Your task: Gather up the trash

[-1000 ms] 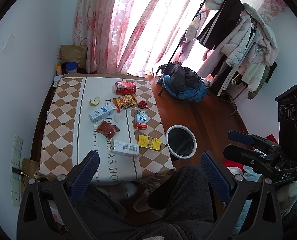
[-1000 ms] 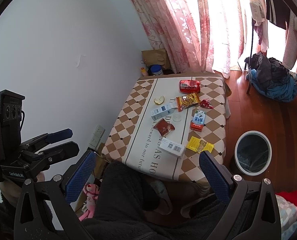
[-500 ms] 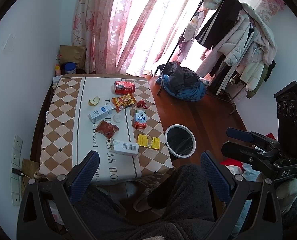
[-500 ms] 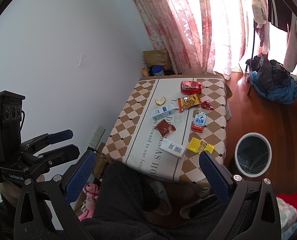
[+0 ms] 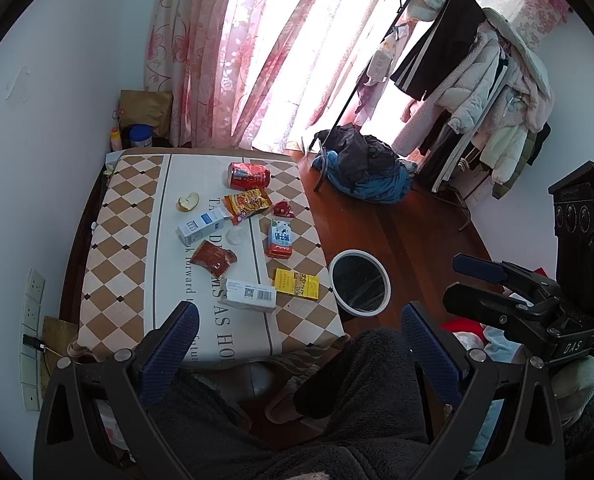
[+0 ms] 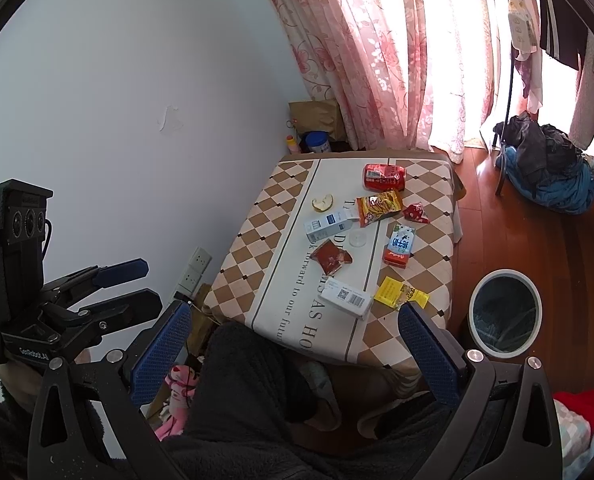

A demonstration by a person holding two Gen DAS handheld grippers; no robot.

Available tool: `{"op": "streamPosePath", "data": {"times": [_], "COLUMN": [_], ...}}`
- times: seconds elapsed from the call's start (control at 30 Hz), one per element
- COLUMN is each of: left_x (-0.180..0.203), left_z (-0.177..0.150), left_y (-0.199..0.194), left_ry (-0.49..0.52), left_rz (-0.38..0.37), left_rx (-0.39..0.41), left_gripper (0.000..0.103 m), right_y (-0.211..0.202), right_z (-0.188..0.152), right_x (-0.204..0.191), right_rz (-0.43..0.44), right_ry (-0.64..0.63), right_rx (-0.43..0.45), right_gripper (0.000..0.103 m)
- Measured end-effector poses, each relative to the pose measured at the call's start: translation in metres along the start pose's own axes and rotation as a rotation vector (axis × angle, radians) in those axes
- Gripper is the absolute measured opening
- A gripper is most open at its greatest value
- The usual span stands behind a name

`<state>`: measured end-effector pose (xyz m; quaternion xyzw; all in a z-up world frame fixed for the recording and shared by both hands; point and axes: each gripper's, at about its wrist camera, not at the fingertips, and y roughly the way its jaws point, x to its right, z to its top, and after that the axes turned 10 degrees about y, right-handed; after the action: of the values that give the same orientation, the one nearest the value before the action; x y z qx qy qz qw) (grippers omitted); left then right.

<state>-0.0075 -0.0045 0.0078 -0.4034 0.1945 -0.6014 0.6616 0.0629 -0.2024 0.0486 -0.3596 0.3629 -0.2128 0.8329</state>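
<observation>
Nothing appears collected yet: all the litter lies on the low table with the checked brown-and-cream cloth point(image 5: 113, 248). A crushed red drink can point(image 5: 249, 175) sits nearest the far edge, then an orange snack packet point(image 5: 248, 204), a pale fruit peel point(image 5: 188, 202), a white-and-blue carton point(image 5: 203, 227), a red-and-white milk box point(image 5: 281, 239) and a dark red wrapper point(image 5: 213, 258). A white barcoded box point(image 5: 249, 295) and a yellow packet point(image 5: 296, 284) lie by the near edge. The round white-rimmed bin point(image 5: 359, 282) stands on the floor beside the table's right edge. The left gripper point(image 5: 297, 344) and right gripper point(image 6: 293, 344) hover spread wide, grasping nothing, short of the near edge. Every piece remains to be carried over.
</observation>
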Motion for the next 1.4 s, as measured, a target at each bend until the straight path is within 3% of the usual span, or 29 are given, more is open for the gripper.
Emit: {"op": "streamPosePath", "data": {"times": [1.4], "left_x": [0.0008], "left_z": [-0.0028], "left_y": [0.0032], "left_ry": [-0.005], "left_rz": [0.015], "left_rx": [-0.005], "left_gripper": [0.103], "right_y": [0.0016], "right_z": [0.0020], "right_x": [-0.0022], "right_rz": [-0.002], "right_ry": [-0.003], "right_rx": [0.014], "right_gripper": [0.103]}}
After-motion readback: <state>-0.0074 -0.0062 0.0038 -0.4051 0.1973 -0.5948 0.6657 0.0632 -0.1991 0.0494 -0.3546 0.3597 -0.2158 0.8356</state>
